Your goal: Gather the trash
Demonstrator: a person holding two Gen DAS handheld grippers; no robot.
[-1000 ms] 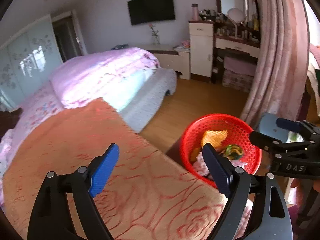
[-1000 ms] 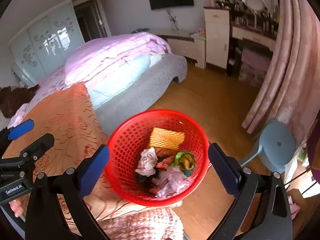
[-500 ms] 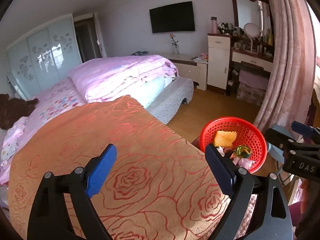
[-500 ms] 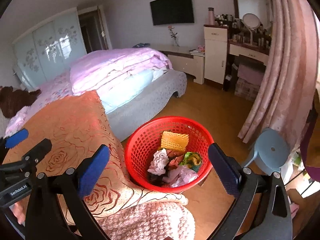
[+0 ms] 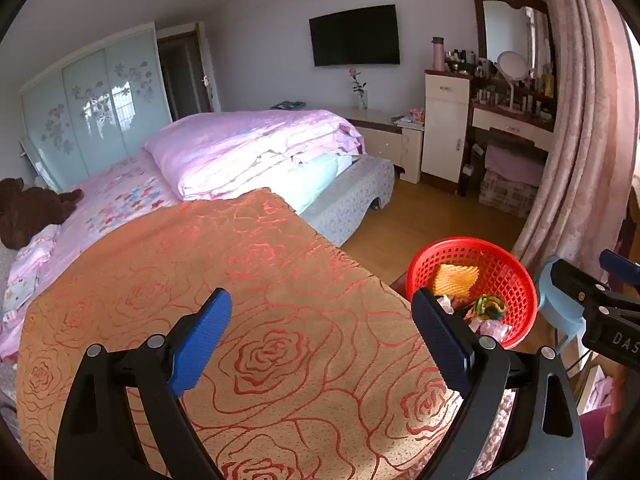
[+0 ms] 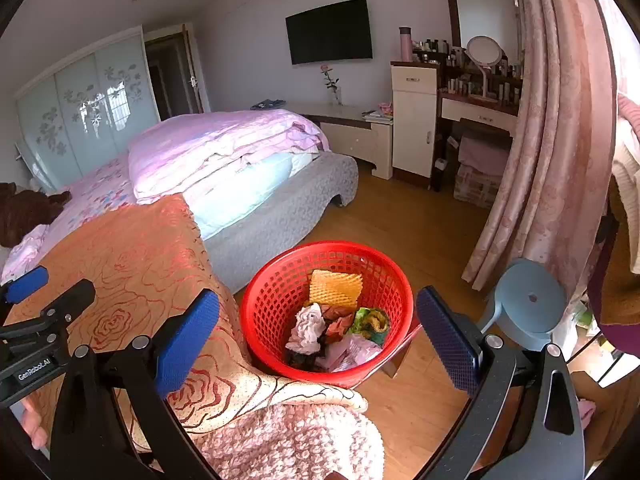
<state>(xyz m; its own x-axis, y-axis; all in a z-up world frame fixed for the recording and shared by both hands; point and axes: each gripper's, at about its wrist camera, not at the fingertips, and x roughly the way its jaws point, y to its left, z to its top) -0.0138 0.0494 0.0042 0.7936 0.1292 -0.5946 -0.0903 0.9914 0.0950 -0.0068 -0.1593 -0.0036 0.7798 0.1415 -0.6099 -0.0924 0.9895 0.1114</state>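
Both the left gripper (image 5: 322, 338) and the right gripper (image 6: 318, 334) are wide apart and carry nothing. The trash (image 6: 334, 330) already lies in the red basket (image 6: 264, 300) on the floor, right of the orange blanket (image 5: 256, 280). I judge that collecting is nearly finished; next, look for remaining pieces. The basket's near bottom is hidden.

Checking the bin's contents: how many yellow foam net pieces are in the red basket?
1: the yellow foam net leans against the far inner wall of the red basket, above the other trash. More could be hidden beneath.
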